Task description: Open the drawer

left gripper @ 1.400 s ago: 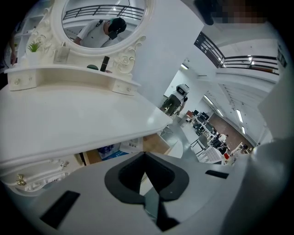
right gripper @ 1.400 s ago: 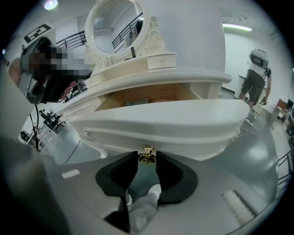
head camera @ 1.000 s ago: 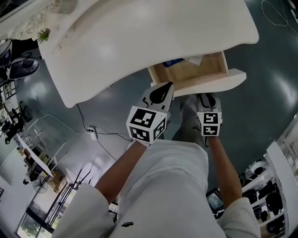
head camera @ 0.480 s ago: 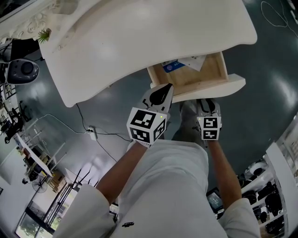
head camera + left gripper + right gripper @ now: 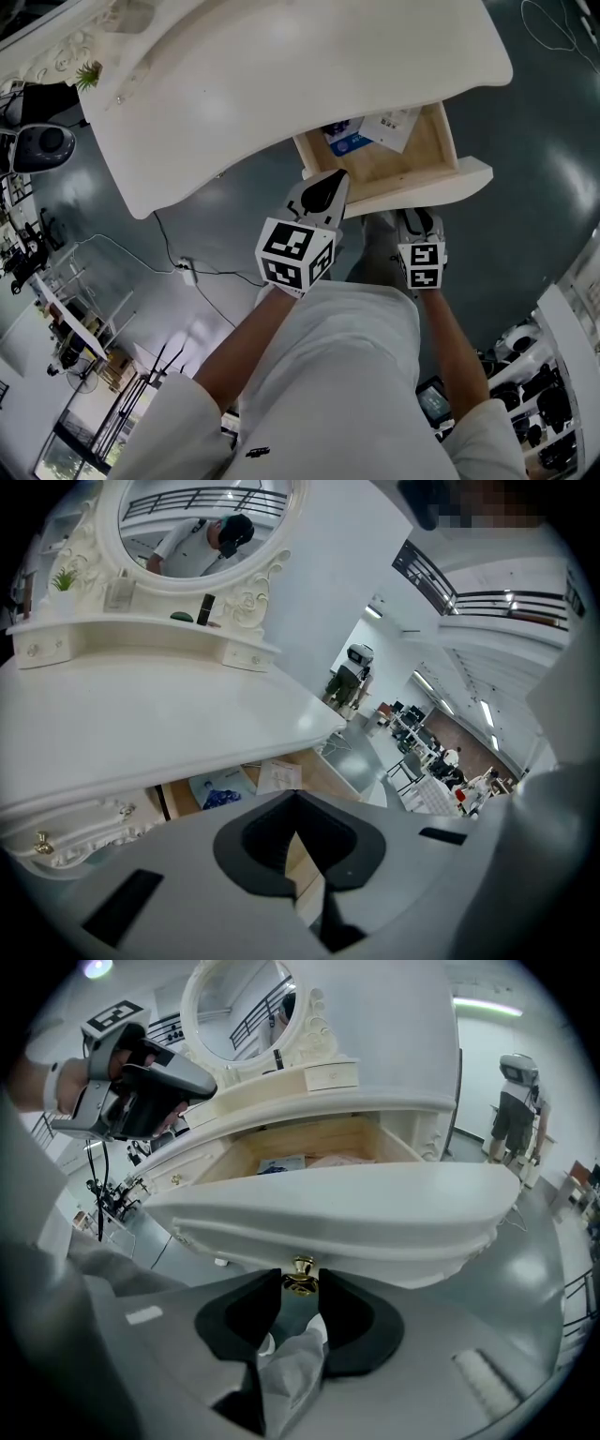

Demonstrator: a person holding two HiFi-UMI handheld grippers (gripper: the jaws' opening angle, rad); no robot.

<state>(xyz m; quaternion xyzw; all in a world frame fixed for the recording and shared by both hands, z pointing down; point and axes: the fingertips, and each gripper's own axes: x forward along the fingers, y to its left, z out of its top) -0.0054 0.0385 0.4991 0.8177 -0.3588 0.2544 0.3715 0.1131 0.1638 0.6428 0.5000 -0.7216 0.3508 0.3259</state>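
Squarely, right claw (image 5: 300,1290) tight on cream drawer's (image 5: 328,1208) round brass knob (image 5: 301,1277); left claw (image 5: 296,803) together.

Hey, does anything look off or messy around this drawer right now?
Nothing stands out. The drawer is partly pulled out and looks straight, the papers lie flat inside it, and the right gripper is closed squarely on the gold knob.

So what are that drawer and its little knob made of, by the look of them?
The drawer looks like bare pale wood inside: tan, matt and unpainted. Its front looks painted a glossy cream-white, since it catches the light smoothly. The knob looks like polished brass or brass-plated metal: it is gold-coloured and shiny, but which one can't be told.
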